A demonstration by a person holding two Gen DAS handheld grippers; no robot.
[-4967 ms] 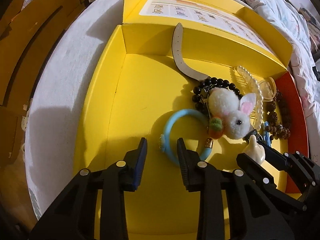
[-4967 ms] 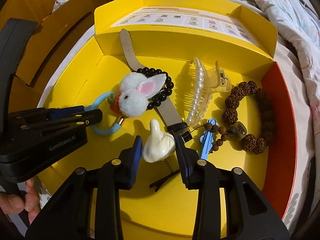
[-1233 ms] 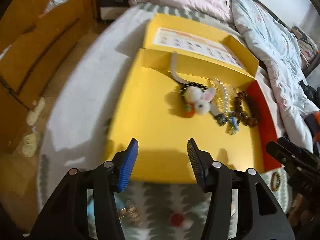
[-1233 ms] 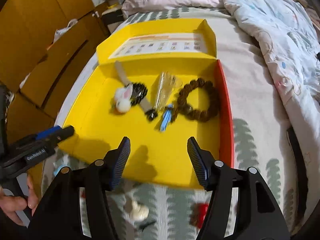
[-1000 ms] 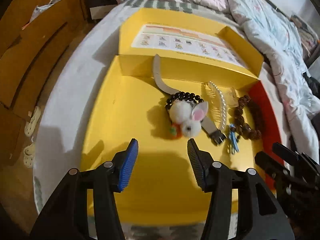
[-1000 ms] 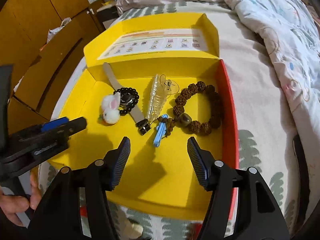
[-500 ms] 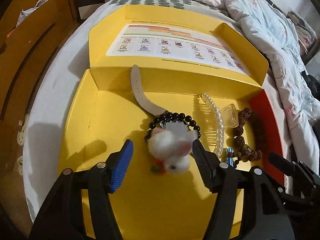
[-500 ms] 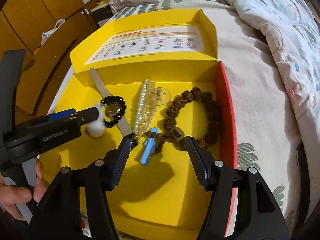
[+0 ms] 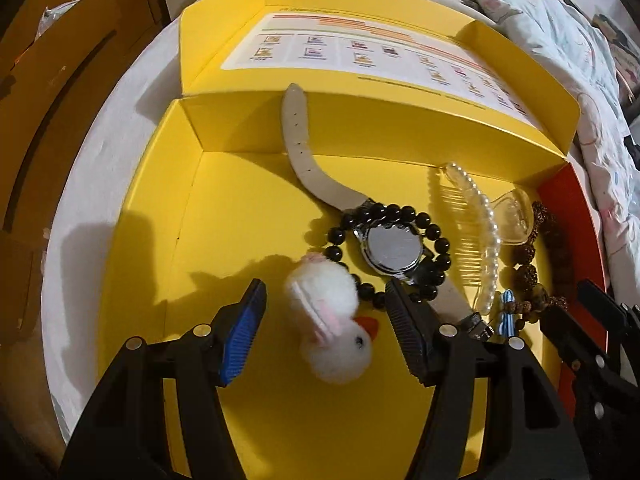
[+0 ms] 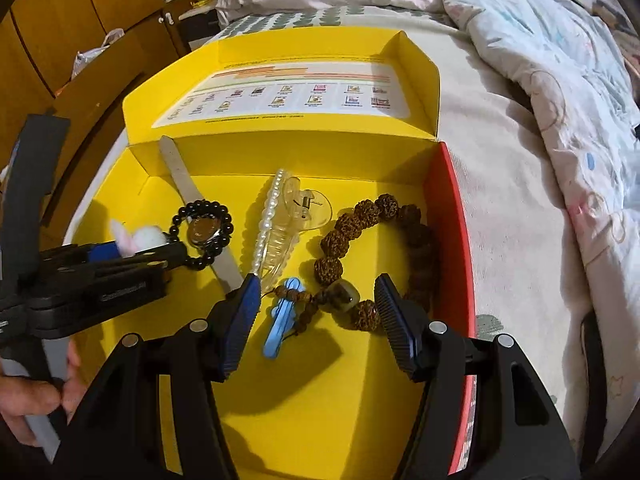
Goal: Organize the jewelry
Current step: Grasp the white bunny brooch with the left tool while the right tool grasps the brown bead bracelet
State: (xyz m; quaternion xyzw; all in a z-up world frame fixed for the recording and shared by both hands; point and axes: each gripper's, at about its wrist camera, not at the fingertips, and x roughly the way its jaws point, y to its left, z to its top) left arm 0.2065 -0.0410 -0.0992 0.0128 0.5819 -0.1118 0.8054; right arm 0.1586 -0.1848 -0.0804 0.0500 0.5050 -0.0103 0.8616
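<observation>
Left gripper (image 9: 324, 312) jaws spread, straddling the white bunny pom-pom (image 9: 332, 328) at lower centre of the yellow box (image 9: 240, 208); no pad contact visible. Right gripper (image 10: 316, 312) also spread, over the blue clip (image 10: 282, 328) and brown bead bracelet (image 10: 372, 248). Risk: closing left could snag the black bead bracelet (image 9: 396, 216) (touching the pom-pom) and drag the watch (image 9: 394, 248).

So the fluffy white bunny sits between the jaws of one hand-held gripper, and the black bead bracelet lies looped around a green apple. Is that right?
Not quite. The fluffy white bunny does sit between the open jaws of the left hand-held gripper, but the black bead bracelet is looped around a silver watch case on a grey strap, not an apple. The left wrist view shows this clearly.
</observation>
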